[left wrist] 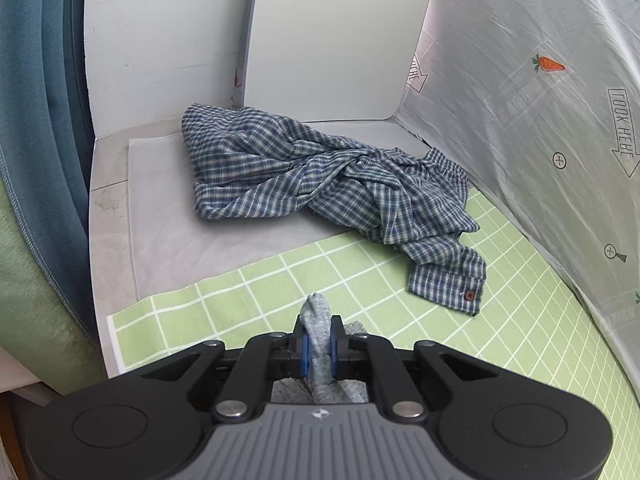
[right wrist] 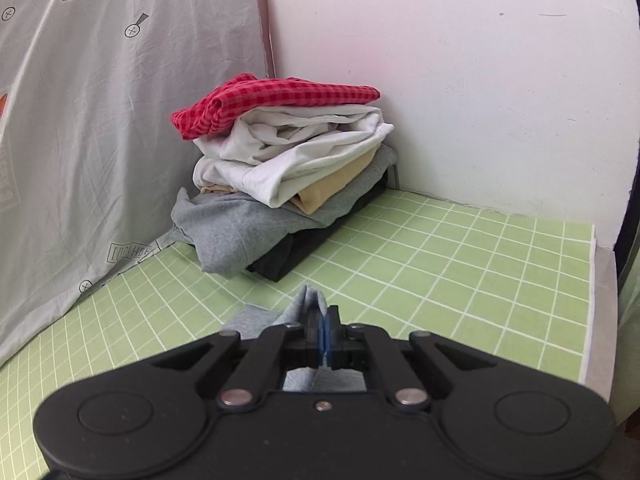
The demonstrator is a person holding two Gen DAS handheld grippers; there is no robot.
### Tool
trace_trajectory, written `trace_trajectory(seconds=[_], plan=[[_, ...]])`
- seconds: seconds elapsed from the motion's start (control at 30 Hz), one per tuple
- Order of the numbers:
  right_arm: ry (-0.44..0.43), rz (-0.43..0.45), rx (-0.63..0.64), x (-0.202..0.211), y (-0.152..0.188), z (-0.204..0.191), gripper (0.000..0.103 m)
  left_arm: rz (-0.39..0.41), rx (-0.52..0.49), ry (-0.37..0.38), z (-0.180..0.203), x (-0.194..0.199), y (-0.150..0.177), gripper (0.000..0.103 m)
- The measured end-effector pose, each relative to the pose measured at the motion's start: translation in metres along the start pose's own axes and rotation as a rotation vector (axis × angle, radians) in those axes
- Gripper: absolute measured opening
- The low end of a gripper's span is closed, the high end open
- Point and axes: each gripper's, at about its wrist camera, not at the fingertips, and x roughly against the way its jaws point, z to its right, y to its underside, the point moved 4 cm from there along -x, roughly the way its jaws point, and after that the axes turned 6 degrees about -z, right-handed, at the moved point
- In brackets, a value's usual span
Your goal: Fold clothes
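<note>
My left gripper is shut on a bunched fold of a grey garment, held just above the green grid mat. My right gripper is shut on another part of the same grey garment, which trails down to the left onto the mat. A crumpled blue plaid shirt lies ahead of the left gripper, its buttoned cuff on the mat. A stack of folded clothes with a red checked piece on top stands in the corner ahead of the right gripper.
A grey printed sheet hangs along the right of the left view and along the left of the right wrist view. White walls close the back. A white cloth lies under the plaid shirt. A teal curtain hangs at left.
</note>
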Motion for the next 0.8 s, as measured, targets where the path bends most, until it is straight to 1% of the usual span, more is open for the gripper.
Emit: trace_trajectory(seconds=[0.13,0.3,0.47,0.57,0.67,0.77,0.8], plan=[[0.019,-0.025,-0.008,0.005,0.014,0.018,0.001,-0.022,-0.008,-0.019,-0.02,0.001,0.014,0.011],[0.043,-0.054,0.007,0.005,0.028,0.028,0.001,-0.049,-0.03,-0.047,-0.038,-0.003,0.03,0.011],[0.076,-0.09,0.004,0.002,0.044,0.036,0.002,-0.079,-0.019,-0.062,-0.057,-0.011,0.044,0.011],[0.086,-0.086,0.0,0.006,0.047,0.039,0.002,-0.08,-0.02,-0.058,-0.064,-0.008,0.047,0.011],[0.106,-0.065,-0.025,0.012,0.044,0.045,0.002,-0.075,-0.036,-0.059,-0.067,-0.003,0.05,0.011],[0.114,-0.095,-0.035,0.008,0.048,0.049,0.002,-0.104,-0.059,-0.096,-0.07,-0.011,0.058,0.013],[0.114,-0.106,-0.016,0.007,0.051,0.048,0.002,-0.115,-0.067,-0.109,-0.07,-0.015,0.061,0.016]])
